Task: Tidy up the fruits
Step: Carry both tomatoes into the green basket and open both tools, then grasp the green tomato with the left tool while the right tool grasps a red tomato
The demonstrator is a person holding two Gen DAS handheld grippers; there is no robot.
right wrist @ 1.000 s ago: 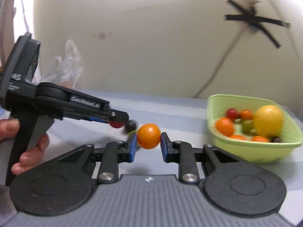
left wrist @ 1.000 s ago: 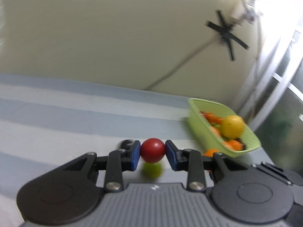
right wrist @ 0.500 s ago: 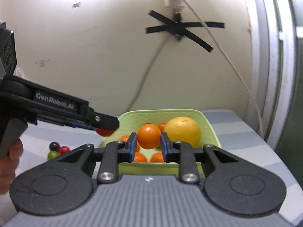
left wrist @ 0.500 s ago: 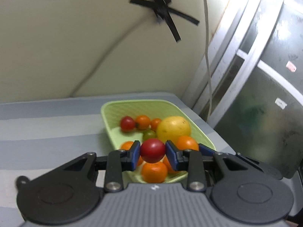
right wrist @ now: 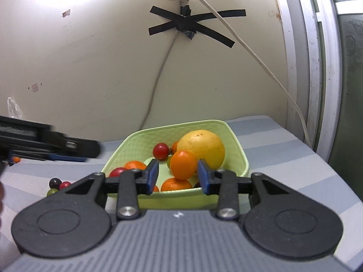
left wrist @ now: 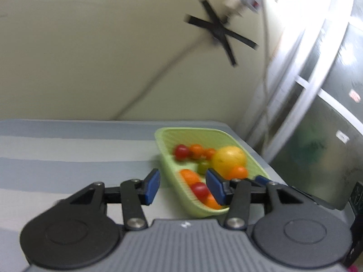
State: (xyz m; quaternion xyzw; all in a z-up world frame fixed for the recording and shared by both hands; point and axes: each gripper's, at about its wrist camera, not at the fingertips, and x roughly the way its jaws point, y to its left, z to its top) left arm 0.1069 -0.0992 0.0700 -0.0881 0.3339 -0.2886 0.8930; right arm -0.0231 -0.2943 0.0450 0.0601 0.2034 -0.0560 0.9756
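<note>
The striped surface [right wrist: 283,145] carries a green basket [right wrist: 236,151] heaped with fruit. In it, a big yellow citrus [right wrist: 202,147] sits at 1 o'clock of an orange tomato [right wrist: 183,165]. The right claw [right wrist: 177,176] gapes wide around that tomato, gripping nothing. The left claw [left wrist: 182,187] also gapes empty, above a red tomato [left wrist: 200,189] in the basket. Three small fruits [right wrist: 57,184] lie on the surface at 9 o'clock.

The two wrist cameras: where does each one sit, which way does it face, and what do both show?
Left wrist: on the left gripper, looking forward along its open fingers at the green basket of fruit on the striped table; only the gripper's own body shows.
Right wrist: on the right gripper, open, facing the basket and wall; the left gripper crosses its left side.
Shared: the basket, the big yellow fruit, the tape cross.
</note>
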